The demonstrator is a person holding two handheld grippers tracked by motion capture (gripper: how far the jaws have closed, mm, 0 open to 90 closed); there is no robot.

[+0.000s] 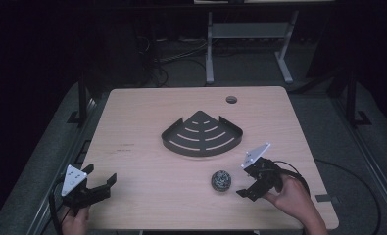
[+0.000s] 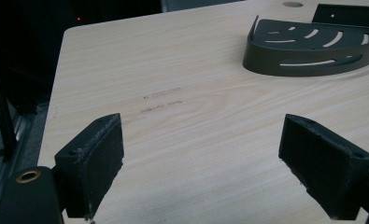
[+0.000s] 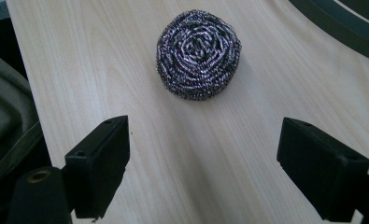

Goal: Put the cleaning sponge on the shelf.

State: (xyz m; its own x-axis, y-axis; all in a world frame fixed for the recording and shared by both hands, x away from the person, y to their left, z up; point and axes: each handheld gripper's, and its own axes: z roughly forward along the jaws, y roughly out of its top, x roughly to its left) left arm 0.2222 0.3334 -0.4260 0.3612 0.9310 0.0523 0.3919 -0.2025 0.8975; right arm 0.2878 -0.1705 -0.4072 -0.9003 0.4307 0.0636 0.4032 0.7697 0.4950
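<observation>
Nothing picked up yet, by the look of it; right gripper (image 1: 250, 183) gapes empty, scrubber (image 1: 221, 180) just ahead at its twelve o'clock on the table (image 1: 132, 122); left gripper (image 1: 100, 182) wide open too.

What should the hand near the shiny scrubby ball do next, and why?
Probably ease the right gripper forward until its wide-open jaws straddle the round steel-wool scrubber. The scrubber sits loose on the pale wooden table, just ahead of the jaws and roughly centred between them.

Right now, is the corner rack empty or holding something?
Empty: the rack shows bare slotted floor, and the scourer sits apart on the table.
</observation>
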